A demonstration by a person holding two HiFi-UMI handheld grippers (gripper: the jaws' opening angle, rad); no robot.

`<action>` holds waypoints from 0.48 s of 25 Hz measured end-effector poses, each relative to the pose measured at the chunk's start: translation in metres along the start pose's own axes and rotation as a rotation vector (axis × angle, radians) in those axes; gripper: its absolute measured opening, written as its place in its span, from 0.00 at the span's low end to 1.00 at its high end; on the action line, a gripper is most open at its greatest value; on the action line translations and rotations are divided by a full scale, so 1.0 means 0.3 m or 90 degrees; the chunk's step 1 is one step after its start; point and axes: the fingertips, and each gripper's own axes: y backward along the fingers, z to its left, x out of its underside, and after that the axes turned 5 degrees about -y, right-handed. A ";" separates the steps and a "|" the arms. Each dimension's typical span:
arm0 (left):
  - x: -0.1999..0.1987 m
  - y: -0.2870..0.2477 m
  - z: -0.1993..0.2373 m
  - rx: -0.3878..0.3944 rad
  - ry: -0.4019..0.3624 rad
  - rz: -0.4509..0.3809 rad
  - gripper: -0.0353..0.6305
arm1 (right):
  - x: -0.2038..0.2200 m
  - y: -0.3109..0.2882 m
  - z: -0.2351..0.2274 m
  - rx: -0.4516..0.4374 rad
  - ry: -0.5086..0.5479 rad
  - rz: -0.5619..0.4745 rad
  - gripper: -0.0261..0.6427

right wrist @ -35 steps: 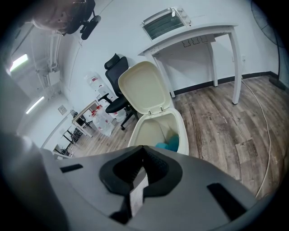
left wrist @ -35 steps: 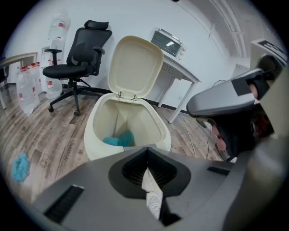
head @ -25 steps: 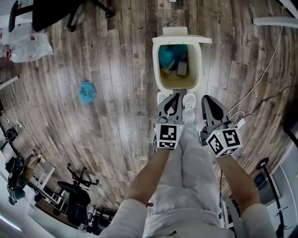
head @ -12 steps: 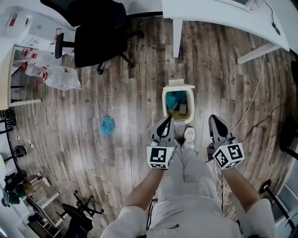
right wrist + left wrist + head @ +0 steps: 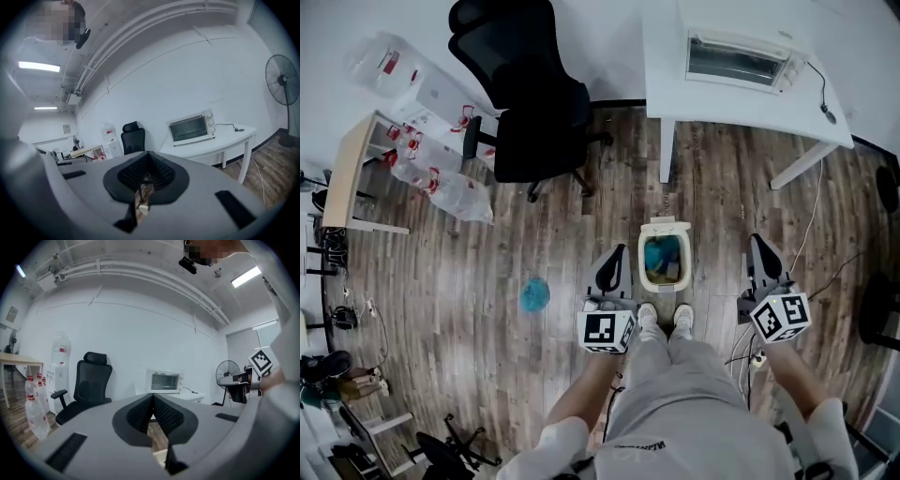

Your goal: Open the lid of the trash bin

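Head view only: trash bin [image 5: 664,277], cream, on wood floor [image 5: 581,234] just ahead of person's shoes [image 5: 648,317], set between the two grippers; lid [image 5: 664,226] stands up at far edge, mouth open, blue and dark rubbish inside. Also head view only: blue lump [image 5: 534,294] on floor to the left, clear bags of bottles [image 5: 455,192]. Gripper views only: ceiling strip lights [image 5: 39,66], standing fan [image 5: 282,79]; neither gives a clear look at the bin. Seen in all views: black office chair [image 5: 534,112], white table [image 5: 741,103] w/ toaster oven [image 5: 739,58]. Left gripper [image 5: 613,255]: held level above floor, left of bin, apart from it; own view has jaws met at tips, nothing between, only floor seen thru the gap lower down. Right gripper [image 5: 758,246]: right of bin, well clear of it; jaws likewise together at tips, empty. Left gripper view also catches the right gripper's marker cube [image 5: 260,361].
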 end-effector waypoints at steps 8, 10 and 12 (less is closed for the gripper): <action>-0.350 0.092 0.057 -0.029 -0.024 -0.087 0.06 | -0.314 0.143 0.003 0.010 0.041 -0.089 0.06; -0.422 0.112 0.055 -0.028 -0.041 -0.107 0.06 | -0.359 0.176 -0.016 0.018 0.032 -0.105 0.06; -0.487 0.131 0.055 -0.028 -0.060 -0.127 0.06 | -0.406 0.208 -0.023 0.023 0.025 -0.124 0.06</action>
